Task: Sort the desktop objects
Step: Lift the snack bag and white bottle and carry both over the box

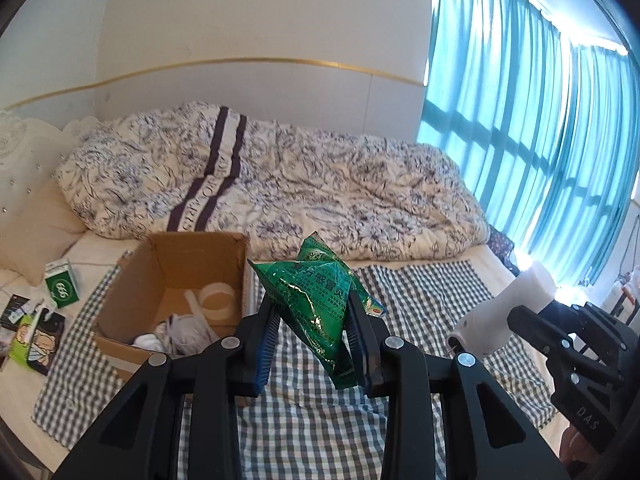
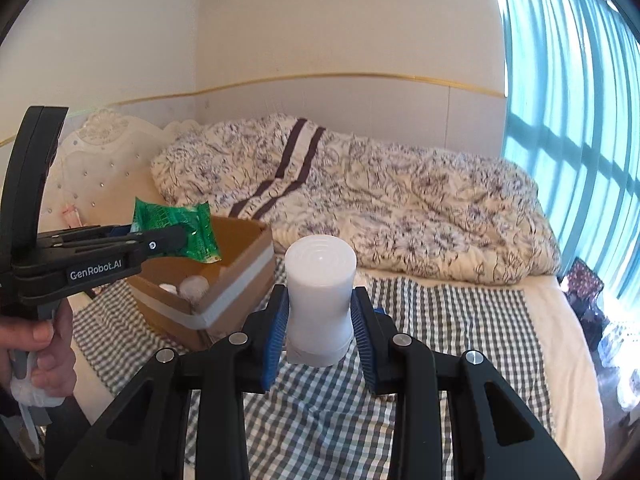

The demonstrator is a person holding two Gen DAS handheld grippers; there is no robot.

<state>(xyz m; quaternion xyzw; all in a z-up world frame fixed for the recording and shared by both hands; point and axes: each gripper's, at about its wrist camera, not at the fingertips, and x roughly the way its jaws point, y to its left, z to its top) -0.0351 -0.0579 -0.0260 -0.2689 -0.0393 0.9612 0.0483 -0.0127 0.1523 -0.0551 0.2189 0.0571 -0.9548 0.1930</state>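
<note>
My left gripper (image 1: 312,320) is shut on a crinkled green foil packet (image 1: 316,304) and holds it in the air just right of an open cardboard box (image 1: 160,264). From the right wrist view the packet (image 2: 176,232) hangs over the box's (image 2: 240,280) near rim. The box holds a roll of white tape (image 1: 216,296) and a white crumpled bundle (image 1: 176,332). My right gripper (image 2: 320,320) is shut on a white waisted plastic bottle (image 2: 320,300), held above the checked cloth (image 2: 440,320). The bottle (image 1: 504,312) also shows at the right of the left wrist view.
The box stands on a grey checked cloth (image 1: 400,300) spread on a bed. A floral duvet (image 1: 300,184) lies behind. A green-and-white carton (image 1: 62,284) and small packets (image 1: 36,336) lie left of the box. Blue curtains (image 1: 540,140) are at the right.
</note>
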